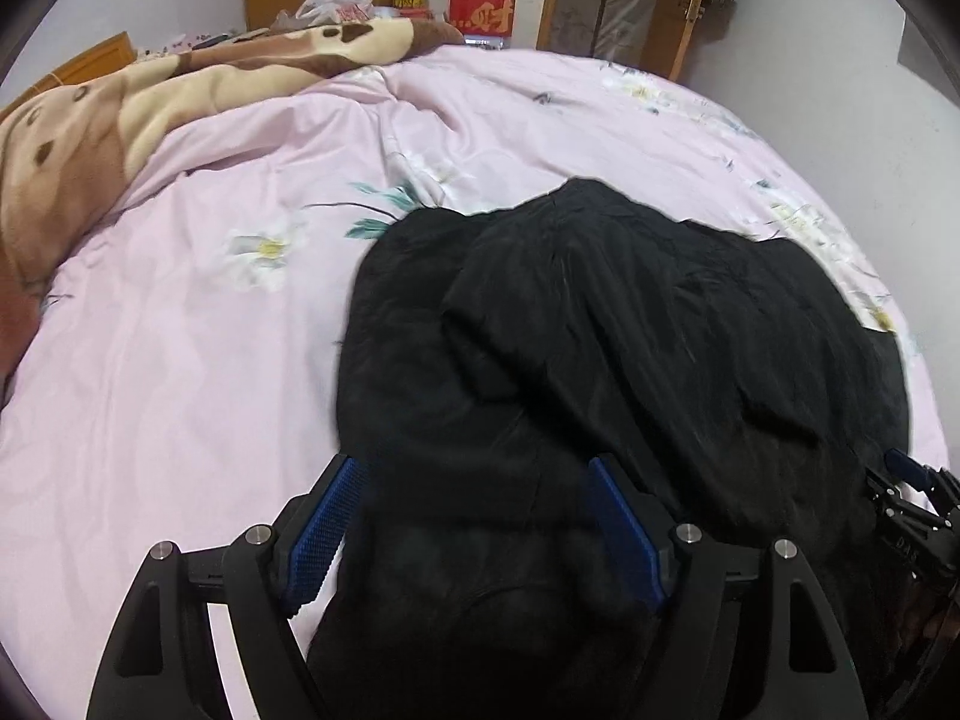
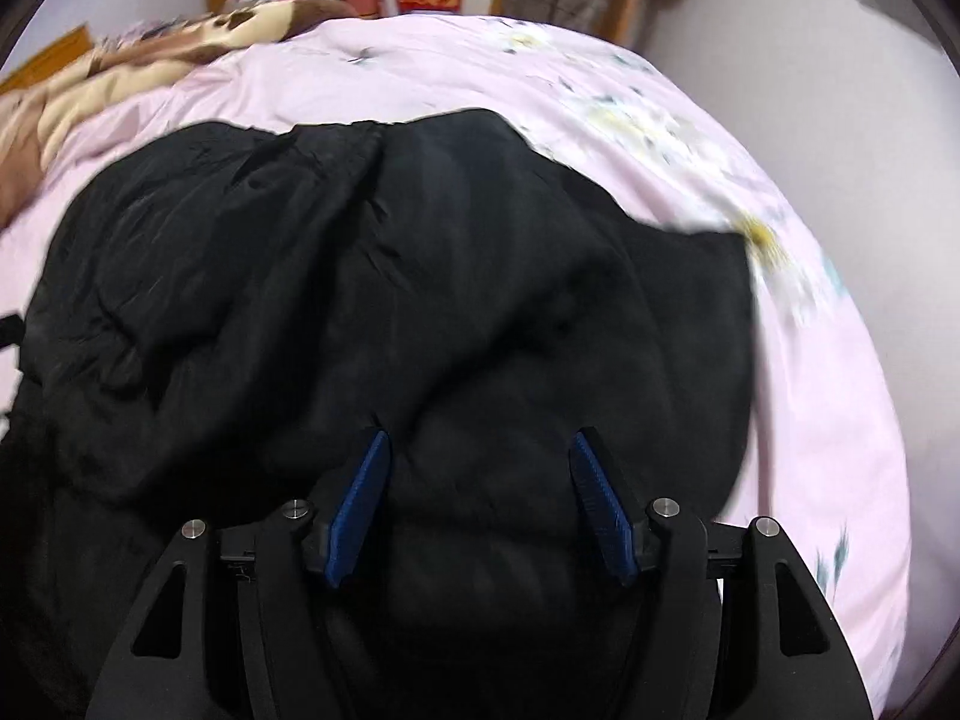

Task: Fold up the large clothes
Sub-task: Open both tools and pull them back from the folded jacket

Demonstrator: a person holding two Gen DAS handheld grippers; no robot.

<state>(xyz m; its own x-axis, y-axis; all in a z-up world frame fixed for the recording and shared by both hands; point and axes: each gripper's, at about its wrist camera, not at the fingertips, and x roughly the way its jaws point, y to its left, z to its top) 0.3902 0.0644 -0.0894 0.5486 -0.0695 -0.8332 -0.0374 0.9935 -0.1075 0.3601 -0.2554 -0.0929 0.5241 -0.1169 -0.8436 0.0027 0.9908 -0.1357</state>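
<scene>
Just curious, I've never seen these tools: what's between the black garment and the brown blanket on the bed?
Only bare pink floral bedcover lies between the black garment and the brown blanket; the left wrist view shows it best.

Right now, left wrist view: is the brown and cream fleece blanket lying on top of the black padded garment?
No: the brown and cream fleece blanket lies bunched at the far left of the pink floral bedcover, well apart from the black padded garment.

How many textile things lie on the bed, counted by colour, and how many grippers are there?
Black garment: 1
Pink flowered bedcover: 1
Brown and cream blanket: 1
Grippers: 2, the left gripper and the right gripper
Total: 5
</scene>
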